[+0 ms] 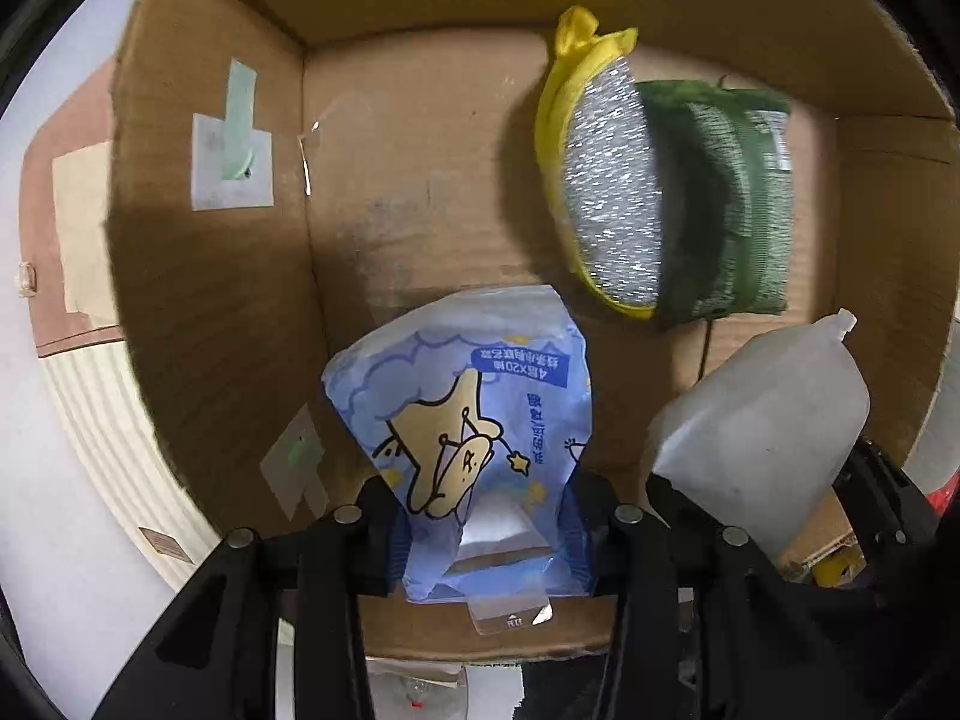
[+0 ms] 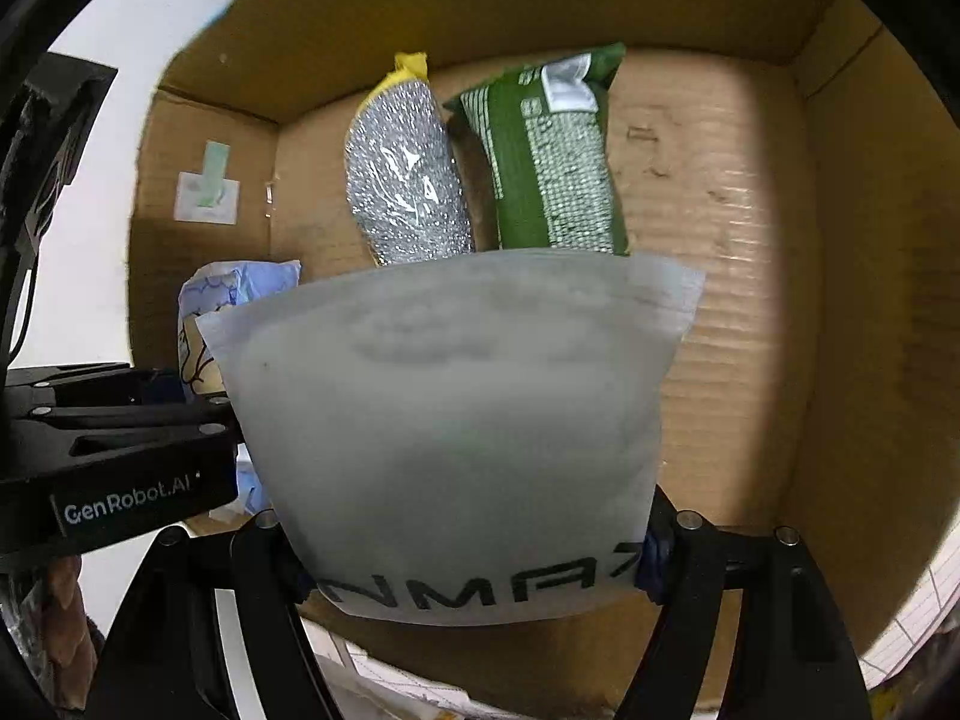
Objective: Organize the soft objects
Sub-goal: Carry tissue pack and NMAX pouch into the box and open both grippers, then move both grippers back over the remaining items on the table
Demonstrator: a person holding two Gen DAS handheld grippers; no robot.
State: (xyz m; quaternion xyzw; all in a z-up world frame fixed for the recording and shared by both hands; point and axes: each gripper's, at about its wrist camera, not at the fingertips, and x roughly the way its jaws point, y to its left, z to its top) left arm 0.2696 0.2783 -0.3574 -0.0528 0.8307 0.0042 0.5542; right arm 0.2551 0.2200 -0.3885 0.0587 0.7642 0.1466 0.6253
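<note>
Both packs hang over the open box (image 1: 198,312). Left gripper (image 1: 480,516) fingers narrow, pinching the blue tissue pack (image 1: 474,420); right gripper (image 2: 474,546) fingers wide, clamping the white pouch (image 2: 456,420). Advice: lower each to bare floor at 6 o'clock of the scourer (image 1: 612,192) and green pack (image 2: 552,162), then release.

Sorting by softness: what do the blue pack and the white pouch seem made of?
Blue pack: thin glossy plastic film, probably; it crinkles and shows printed cartoon art. White pouch: matte, frosted, foam-like or non-woven sheet, apparently; no shine, edges soft and slightly fuzzy.

Dim, fisheye-warped edges w/ black vignette, motion blur, hard shadows.
</note>
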